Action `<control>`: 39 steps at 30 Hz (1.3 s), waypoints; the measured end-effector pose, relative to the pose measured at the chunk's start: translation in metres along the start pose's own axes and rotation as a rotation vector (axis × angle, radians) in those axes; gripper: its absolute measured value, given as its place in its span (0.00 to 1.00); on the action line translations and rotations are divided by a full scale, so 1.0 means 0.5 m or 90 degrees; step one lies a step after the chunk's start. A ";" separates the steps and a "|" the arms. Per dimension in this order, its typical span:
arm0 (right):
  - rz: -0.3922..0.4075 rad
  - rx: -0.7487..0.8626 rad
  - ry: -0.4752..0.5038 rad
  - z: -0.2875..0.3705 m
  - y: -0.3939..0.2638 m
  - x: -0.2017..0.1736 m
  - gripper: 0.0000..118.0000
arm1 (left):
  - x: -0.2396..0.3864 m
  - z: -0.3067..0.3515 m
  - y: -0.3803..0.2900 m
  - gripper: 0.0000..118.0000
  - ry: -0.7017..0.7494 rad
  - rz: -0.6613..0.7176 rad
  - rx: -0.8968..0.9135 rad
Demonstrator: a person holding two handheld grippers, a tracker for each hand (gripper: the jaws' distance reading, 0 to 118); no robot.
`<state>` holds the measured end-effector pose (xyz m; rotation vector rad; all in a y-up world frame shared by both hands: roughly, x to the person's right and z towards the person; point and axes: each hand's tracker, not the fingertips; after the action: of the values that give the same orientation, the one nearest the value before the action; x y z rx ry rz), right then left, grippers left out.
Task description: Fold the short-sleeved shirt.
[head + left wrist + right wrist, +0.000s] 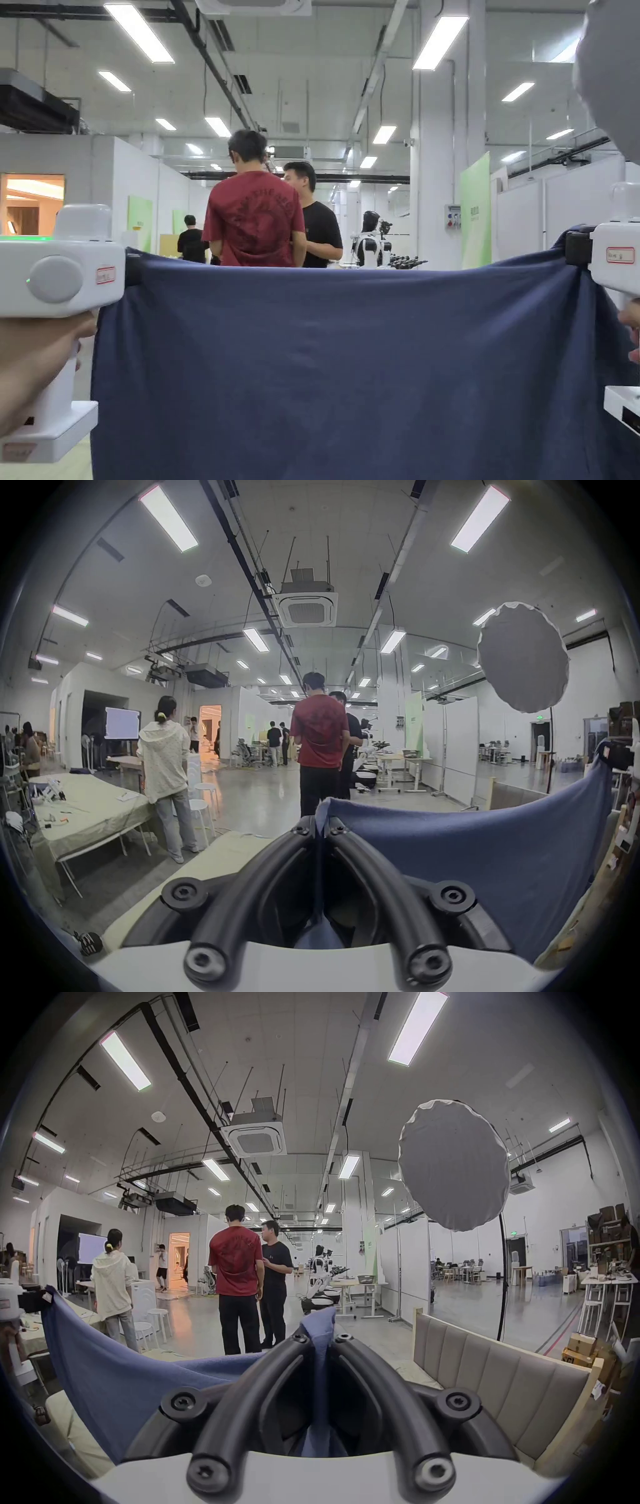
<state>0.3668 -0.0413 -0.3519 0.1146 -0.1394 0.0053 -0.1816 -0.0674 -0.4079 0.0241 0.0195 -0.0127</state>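
Hanging shirt (350, 375), hiding two people (253, 219)

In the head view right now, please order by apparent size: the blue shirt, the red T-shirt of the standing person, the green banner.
1. blue shirt, though it hangs closest to the camera
2. red T-shirt
3. green banner

What my shirt and the frame edges hide

The shirt (350, 375) I hold up runs off the head view's bottom edge, so its lower part is cut off; it covers the two people (269, 219) behind from the waist down, and my right gripper (578, 248) is cropped by the right edge.
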 end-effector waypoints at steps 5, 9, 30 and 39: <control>0.027 0.021 -0.019 -0.103 0.028 -0.038 0.07 | 0.003 -0.095 0.044 0.02 0.031 -0.005 0.015; 0.039 0.043 -0.025 -0.204 0.048 -0.067 0.07 | 0.000 -0.181 0.070 0.02 0.056 0.018 0.037; 0.022 0.036 -0.072 -0.757 -0.079 -0.110 0.07 | 0.072 -0.722 -0.055 0.02 0.109 -0.060 0.040; 0.060 0.003 -0.090 -0.861 -0.296 -0.103 0.07 | 0.125 -0.868 -0.258 0.02 0.104 -0.071 -0.021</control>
<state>0.3774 -0.1389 -0.7994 0.1134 -0.2852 0.0911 -0.1293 -0.1867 -0.8459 -0.0087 0.1843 -0.1225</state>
